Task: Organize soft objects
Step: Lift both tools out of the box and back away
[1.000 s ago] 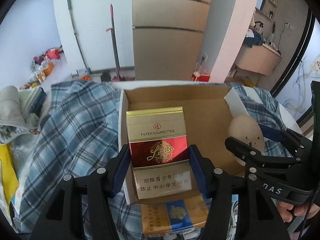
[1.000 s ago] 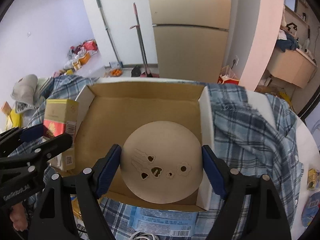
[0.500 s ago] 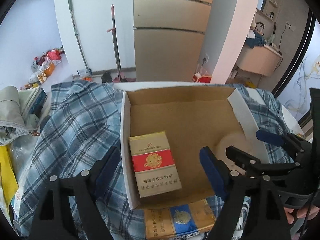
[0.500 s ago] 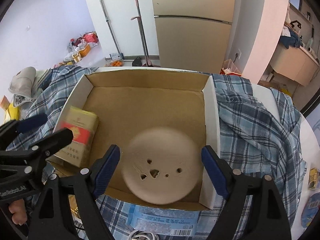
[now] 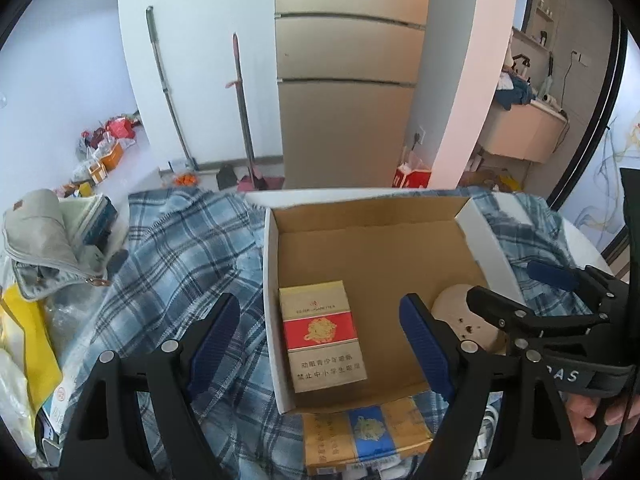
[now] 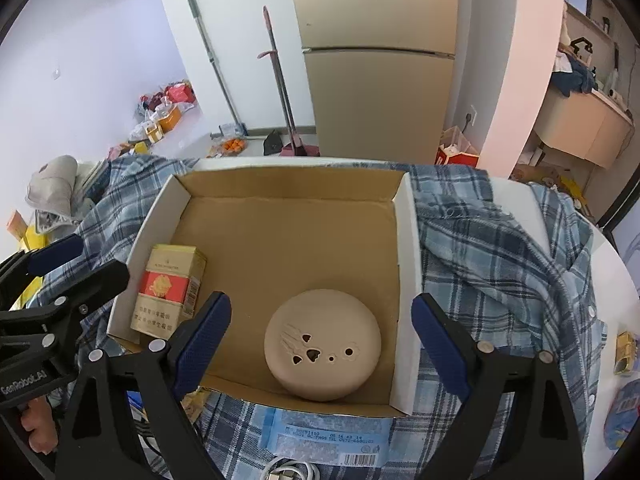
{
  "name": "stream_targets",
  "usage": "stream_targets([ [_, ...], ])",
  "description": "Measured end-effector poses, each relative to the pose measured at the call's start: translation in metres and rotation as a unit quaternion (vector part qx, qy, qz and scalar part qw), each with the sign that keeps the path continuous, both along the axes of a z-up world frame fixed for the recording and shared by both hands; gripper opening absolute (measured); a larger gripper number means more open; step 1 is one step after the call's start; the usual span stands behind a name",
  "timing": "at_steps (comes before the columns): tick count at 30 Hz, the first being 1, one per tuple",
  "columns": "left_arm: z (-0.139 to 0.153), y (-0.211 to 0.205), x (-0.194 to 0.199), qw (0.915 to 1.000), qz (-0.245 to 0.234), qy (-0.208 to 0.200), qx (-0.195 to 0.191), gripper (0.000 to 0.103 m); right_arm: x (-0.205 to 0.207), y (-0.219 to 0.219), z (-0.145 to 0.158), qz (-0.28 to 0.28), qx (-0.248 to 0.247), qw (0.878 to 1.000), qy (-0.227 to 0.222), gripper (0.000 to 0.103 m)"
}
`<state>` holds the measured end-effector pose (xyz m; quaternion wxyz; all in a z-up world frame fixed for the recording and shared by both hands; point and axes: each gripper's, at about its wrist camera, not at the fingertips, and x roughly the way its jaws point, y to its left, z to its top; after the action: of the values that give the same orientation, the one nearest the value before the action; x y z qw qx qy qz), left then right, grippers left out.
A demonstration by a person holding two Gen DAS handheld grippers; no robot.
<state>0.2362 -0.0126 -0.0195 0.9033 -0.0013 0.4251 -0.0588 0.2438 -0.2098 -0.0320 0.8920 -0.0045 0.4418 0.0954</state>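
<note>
Both my grippers are spread wide and empty: left gripper hangs over the cigarette pack, right gripper over the round beige pad. Both items lie flat in the cardboard box, pack against the left wall near the front-left corner, pad at the front edge toward the right wall, well apart from each other. My guess on handling: the pack is light, thin card, crushes if squeezed hard, so take it across the narrow sides with light force. The pad looks soft and domed with small cut-out holes; probably squashy and slips out if pinched at the top, so grab low across the widest part. Left view shows a second blue-and-gold pack outside the front wall on the plaid shirt, and only a sliver of the pad. Right view shows the whole pad plus a blue packet and white cable in front of the box.
</note>
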Motion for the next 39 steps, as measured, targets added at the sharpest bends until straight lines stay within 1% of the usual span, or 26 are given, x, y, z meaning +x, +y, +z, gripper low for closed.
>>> stream_targets([
  [2, 0.009, 0.001, -0.006, 0.9999, -0.001, -0.009, -0.008, 0.084, -0.005, -0.002, 0.01, -0.003, 0.002, 1.0, -0.013, 0.091],
  [6, 0.036, 0.002, -0.026, 0.9988, 0.006, -0.049, -0.004, 0.084, -0.017, -0.008, 0.033, -0.018, 0.01, 0.999, -0.042, 0.091],
  [8, 0.048, 0.002, -0.038, 0.9979, 0.006, -0.064, -0.009, 0.084, -0.026, -0.012, 0.047, -0.022, 0.011, 0.998, -0.058, 0.091],
  [10, 0.063, -0.001, -0.051, 0.9965, -0.001, -0.083, -0.01, 0.084, -0.036, -0.013, 0.06, -0.023, 0.003, 0.997, -0.074, 0.091],
  [13, 0.08, -0.005, -0.071, 0.994, -0.005, -0.109, 0.002, 0.084, -0.055, -0.017, 0.078, -0.024, -0.01, 0.994, -0.103, 0.091],
  [15, 0.092, -0.006, -0.087, 0.9917, -0.006, -0.128, 0.0, 0.084, -0.068, -0.019, 0.088, -0.025, -0.016, 0.992, -0.119, 0.091],
  [18, 0.106, -0.005, -0.109, 0.9872, -0.014, -0.158, -0.017, 0.084, -0.086, -0.023, 0.1, -0.025, -0.011, 0.99, -0.14, 0.093],
  [20, 0.113, -0.01, -0.126, 0.9825, -0.035, -0.182, -0.014, 0.086, -0.1, -0.024, 0.107, -0.023, -0.01, 0.988, -0.154, 0.096],
  [21, 0.115, -0.013, -0.135, 0.9795, -0.04, -0.198, -0.008, 0.09, -0.107, -0.024, 0.109, -0.023, -0.01, 0.987, -0.161, 0.096],
  [23, 0.117, -0.016, -0.149, 0.9748, -0.037, -0.22, 0.001, 0.094, -0.119, -0.023, 0.112, -0.022, -0.009, 0.984, -0.175, 0.102],
  [24, 0.118, -0.016, -0.157, 0.9721, -0.035, -0.232, 0.0, 0.101, -0.126, -0.023, 0.112, -0.023, -0.011, 0.983, -0.183, 0.103],
  [25, 0.119, -0.015, -0.164, 0.9691, -0.034, -0.244, -0.006, 0.103, -0.132, -0.023, 0.112, -0.025, -0.014, 0.981, -0.19, 0.102],
  [27, 0.119, -0.011, -0.175, 0.9645, -0.029, -0.262, -0.019, 0.103, -0.142, -0.026, 0.111, -0.031, -0.016, 0.979, -0.202, 0.103],
  [29, 0.118, -0.008, -0.183, 0.9619, -0.024, -0.271, -0.026, 0.103, -0.149, -0.03, 0.109, -0.04, -0.008, 0.977, -0.21, 0.103],
  [31, 0.113, -0.006, -0.189, 0.9603, -0.018, -0.277, -0.023, 0.103, -0.156, -0.033, 0.104, -0.052, -0.001, 0.974, -0.219, 0.103],
  [33, 0.105, -0.007, -0.191, 0.961, -0.015, -0.276, -0.007, 0.103, -0.159, -0.031, 0.096, -0.061, -0.014, 0.971, -0.232, 0.103],
  [35, 0.096, -0.008, -0.19, 0.9621, -0.011, -0.272, 0.008, 0.103, -0.158, -0.026, 0.086, -0.053, -0.03, 0.973, -0.22, 0.102],
  [37, 0.081, -0.009, -0.192, 0.9604, -0.025, -0.277, 0.01, 0.103, -0.153, -0.023, 0.074, -0.046, -0.031, 0.978, -0.202, 0.103],
  [38, 0.073, -0.009, -0.191, 0.9607, -0.03, -0.276, 0.013, 0.103, -0.15, -0.022, 0.069, -0.049, -0.029, 0.979, -0.195, 0.103],
  [39, 0.064, -0.01, -0.189, 0.9623, -0.025, -0.27, 0.021, 0.103, -0.148, -0.022, 0.065, -0.052, -0.027, 0.98, -0.191, 0.103],
])
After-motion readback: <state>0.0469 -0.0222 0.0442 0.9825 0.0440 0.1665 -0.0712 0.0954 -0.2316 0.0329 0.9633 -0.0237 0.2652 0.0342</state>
